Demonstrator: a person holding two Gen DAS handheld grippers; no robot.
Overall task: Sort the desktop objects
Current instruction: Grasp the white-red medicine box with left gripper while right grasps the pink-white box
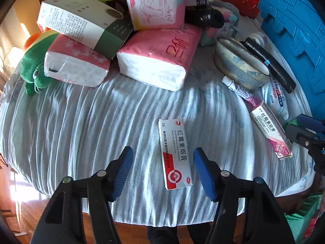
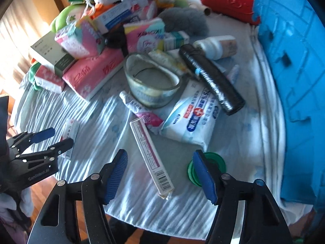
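A white and red eye ointment box [image 1: 176, 152] lies flat on the blue-white cloth, between the tips of my open left gripper [image 1: 162, 170]. It also shows in the right wrist view [image 2: 70, 136] beside the left gripper [image 2: 52, 137]. A long pink and white ointment box [image 2: 151, 157] lies between the tips of my open right gripper [image 2: 160, 174]; it also shows in the left wrist view [image 1: 271, 130]. The right gripper [image 1: 304, 132] shows at the right edge of the left wrist view. Both grippers are empty.
Pink tissue packs [image 1: 160, 59] and a white and green box [image 1: 81, 22] are piled at the back left by a green plush toy [image 1: 34, 69]. A tape roll [image 2: 152, 81], wet wipes pack [image 2: 193, 113], black roll [image 2: 211, 79], ointment tube [image 2: 132, 101] and green lid [image 2: 211, 168] lie at the right. A blue crate [image 2: 294, 71] stands far right.
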